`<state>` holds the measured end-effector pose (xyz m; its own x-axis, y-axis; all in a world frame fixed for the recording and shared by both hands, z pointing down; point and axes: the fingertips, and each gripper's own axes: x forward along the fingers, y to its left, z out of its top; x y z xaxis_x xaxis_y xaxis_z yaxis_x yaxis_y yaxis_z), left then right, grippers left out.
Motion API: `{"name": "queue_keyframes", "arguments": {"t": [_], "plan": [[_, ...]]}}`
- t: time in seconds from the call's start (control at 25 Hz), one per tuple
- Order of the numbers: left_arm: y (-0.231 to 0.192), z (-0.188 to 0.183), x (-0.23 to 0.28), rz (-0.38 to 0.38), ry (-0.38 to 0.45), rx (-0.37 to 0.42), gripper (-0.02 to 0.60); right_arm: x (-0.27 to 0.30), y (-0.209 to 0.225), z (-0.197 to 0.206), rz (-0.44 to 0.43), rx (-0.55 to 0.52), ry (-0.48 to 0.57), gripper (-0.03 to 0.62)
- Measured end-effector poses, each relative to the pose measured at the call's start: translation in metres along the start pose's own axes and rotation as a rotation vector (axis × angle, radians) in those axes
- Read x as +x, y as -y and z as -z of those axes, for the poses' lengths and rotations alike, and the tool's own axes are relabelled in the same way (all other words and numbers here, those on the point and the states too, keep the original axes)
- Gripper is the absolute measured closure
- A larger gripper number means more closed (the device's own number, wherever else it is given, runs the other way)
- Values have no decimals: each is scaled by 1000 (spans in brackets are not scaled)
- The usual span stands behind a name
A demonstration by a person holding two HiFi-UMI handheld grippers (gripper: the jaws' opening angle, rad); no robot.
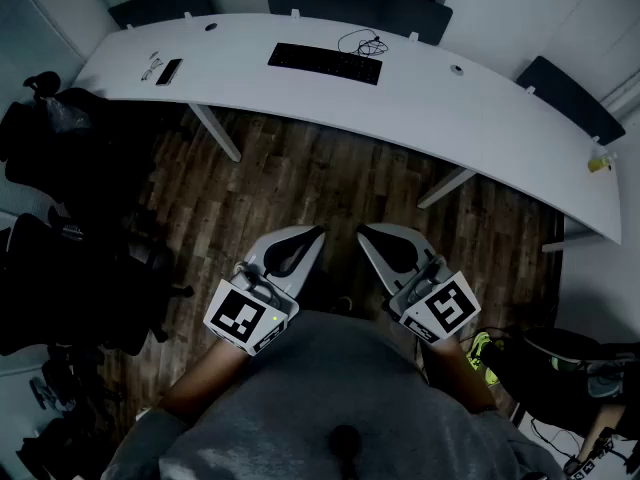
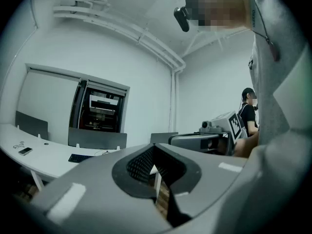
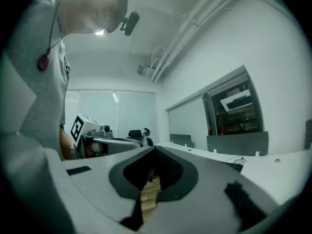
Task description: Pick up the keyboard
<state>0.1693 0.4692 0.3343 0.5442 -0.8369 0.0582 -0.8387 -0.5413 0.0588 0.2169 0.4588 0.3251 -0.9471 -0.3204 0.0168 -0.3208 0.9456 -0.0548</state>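
Two closed, empty grippers, the left gripper (image 1: 318, 232) and the right gripper (image 1: 361, 231), are pointing forward side by side over the floor (image 1: 330, 180), while the keyboard (image 1: 325, 63) is lying well ahead on the white table (image 1: 440, 103), its long axis running crosswise, probably slightly nearer the left one.

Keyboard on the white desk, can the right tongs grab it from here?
Probably not yet. The keyboard lies on the desk, beyond a stretch of floor, while the right tongs are shut near the person's body. Nothing blocks the way.
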Motion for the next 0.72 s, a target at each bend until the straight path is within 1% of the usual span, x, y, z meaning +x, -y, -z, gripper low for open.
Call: {"name": "queue_keyframes", "arguments": {"t": [0.36, 0.72], "plan": [[2, 4, 3, -9, -15, -1, 577, -6, 5, 3, 4, 10, -7, 580], [3, 3, 10, -19, -29, 5, 577, -15, 18, 3, 35, 32, -5, 579]]}}
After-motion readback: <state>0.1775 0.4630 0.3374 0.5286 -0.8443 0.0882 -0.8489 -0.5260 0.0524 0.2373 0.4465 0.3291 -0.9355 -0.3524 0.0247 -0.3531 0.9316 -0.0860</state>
